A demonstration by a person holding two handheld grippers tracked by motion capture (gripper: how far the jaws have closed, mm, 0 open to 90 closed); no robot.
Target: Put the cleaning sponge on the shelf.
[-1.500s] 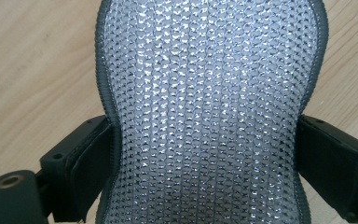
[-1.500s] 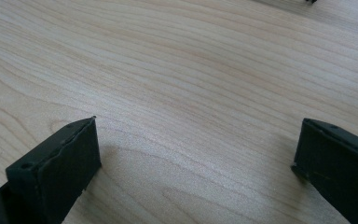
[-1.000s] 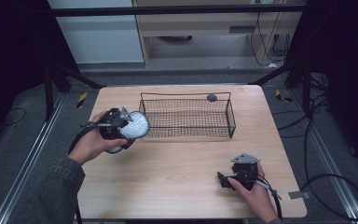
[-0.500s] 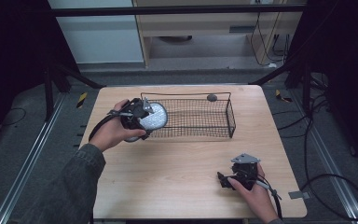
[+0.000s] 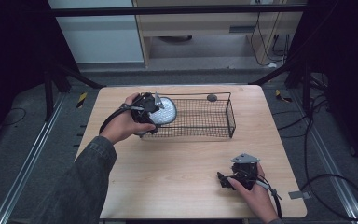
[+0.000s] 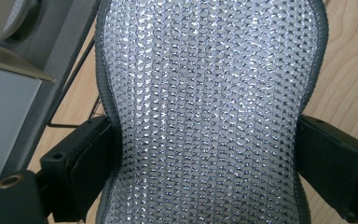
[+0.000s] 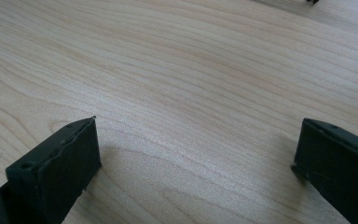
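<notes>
Left of centre in the high view, the left gripper (image 5: 154, 108) holds one silver mesh pad (image 5: 164, 111) over the left end of one black wire basket (image 5: 230, 122); its jaws pinch the pad's (image 6: 209, 112) sides. At lower right, the right gripper (image 5: 224, 178) rests on the wooden table (image 5: 168, 172), jaws wide apart, holding nothing. One dark small object (image 5: 211, 97) lies behind the basket

Left gripper (image 5: 161, 108) raised off the surface, forearm reaching forward, jaws clamped on both sides of a load, squeezing it inward. Right gripper (image 5: 224, 179) low near the person, hand (image 5: 254, 189) wrapped behind it, jaws spread wide, nothing between.
</notes>
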